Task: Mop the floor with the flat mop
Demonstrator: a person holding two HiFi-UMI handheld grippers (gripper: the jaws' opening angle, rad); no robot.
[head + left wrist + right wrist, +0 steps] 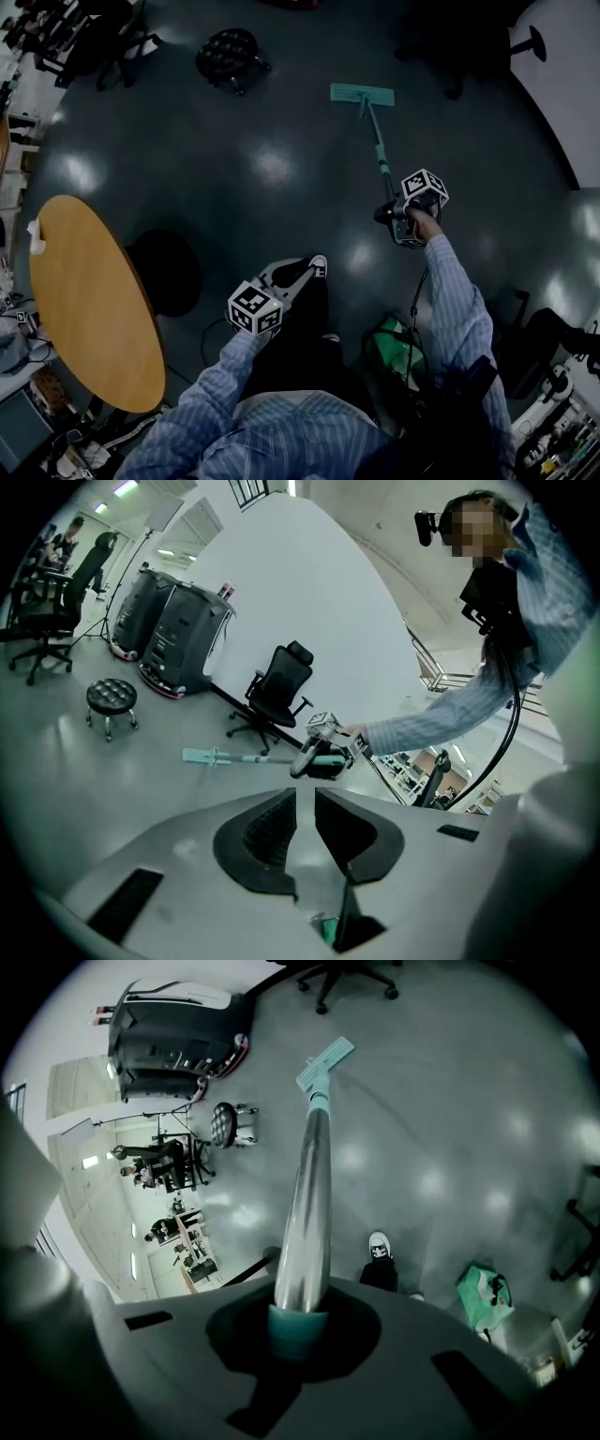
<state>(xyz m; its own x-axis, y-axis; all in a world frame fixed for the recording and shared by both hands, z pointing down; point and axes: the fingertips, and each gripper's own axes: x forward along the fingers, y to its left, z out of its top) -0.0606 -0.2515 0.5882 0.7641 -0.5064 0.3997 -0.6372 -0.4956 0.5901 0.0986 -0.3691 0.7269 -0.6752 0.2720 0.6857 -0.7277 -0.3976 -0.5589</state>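
Mop (379,150), clamped at its handle end by the right gripper (392,216) alone while the left gripper (309,269) idles closed and empty, could twist loose.

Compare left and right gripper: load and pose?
Load: the right gripper is clamped on the flat mop handle; the left gripper holds nothing, its jaws nearly together.
Pose: the right gripper reaches forward along the mop; the left gripper sits close to the person's body.
Shared: each carries a marker cube.
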